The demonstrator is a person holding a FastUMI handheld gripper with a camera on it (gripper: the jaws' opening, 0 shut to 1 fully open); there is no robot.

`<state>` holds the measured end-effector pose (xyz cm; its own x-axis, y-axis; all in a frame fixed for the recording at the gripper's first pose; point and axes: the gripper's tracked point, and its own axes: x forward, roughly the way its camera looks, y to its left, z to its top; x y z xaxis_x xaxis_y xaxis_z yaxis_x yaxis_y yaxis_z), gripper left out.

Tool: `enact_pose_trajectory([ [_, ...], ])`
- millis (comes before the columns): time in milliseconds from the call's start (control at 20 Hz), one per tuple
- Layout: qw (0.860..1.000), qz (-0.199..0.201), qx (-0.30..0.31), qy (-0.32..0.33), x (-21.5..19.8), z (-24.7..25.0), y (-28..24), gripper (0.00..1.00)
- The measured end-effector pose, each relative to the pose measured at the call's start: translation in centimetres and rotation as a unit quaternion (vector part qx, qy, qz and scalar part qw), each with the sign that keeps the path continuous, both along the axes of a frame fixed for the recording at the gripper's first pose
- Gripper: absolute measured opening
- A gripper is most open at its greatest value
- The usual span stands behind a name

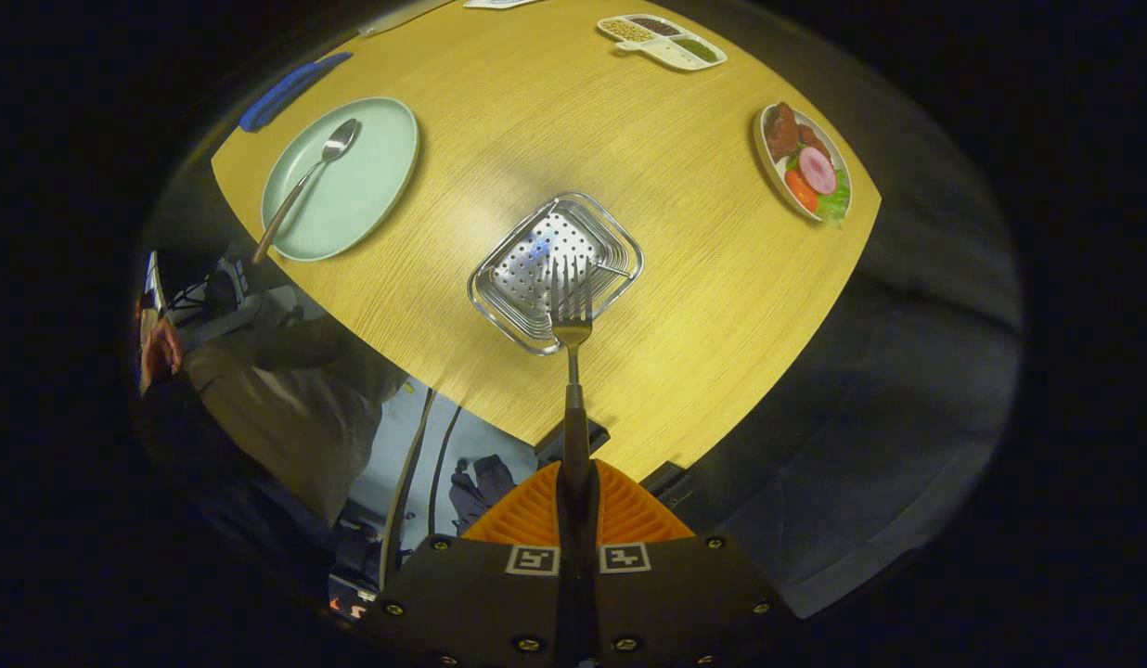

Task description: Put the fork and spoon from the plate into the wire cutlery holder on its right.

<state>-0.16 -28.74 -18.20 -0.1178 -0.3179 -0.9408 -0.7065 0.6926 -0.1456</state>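
Above the wire holder [556, 272], the fork [571, 320] is being held by its handle, tines down, w/ gripper [576, 506] fingers clamped on it. Likely stiff, light, slick metal. Spoon [304, 181] is lying on the plate [374, 176], best gripped mid-handle.

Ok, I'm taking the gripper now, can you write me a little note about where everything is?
Gripper: shut on the fork, holding its handle, prongs pointing ahead over the holder.
Spoon: lying on the green plate, handle sticking out over the rim.
Done: fork lifted off the plate and brought above the holder.
Left: drop the fork into the holder, then fetch the spoon and put it in too.
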Motion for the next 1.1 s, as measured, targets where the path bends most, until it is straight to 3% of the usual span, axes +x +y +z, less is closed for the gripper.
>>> enact_pose_trajectory([
  [850,0.996,0.044,-0.046,0.058,3.5,-4.5,2.0,0.01],
  [1000,0.997,0.026,-0.040,0.066,3.5,-4.7,2.1,0.01],
  [1100,0.997,0.005,-0.031,0.064,3.4,-4.9,2.0,0.09],
])
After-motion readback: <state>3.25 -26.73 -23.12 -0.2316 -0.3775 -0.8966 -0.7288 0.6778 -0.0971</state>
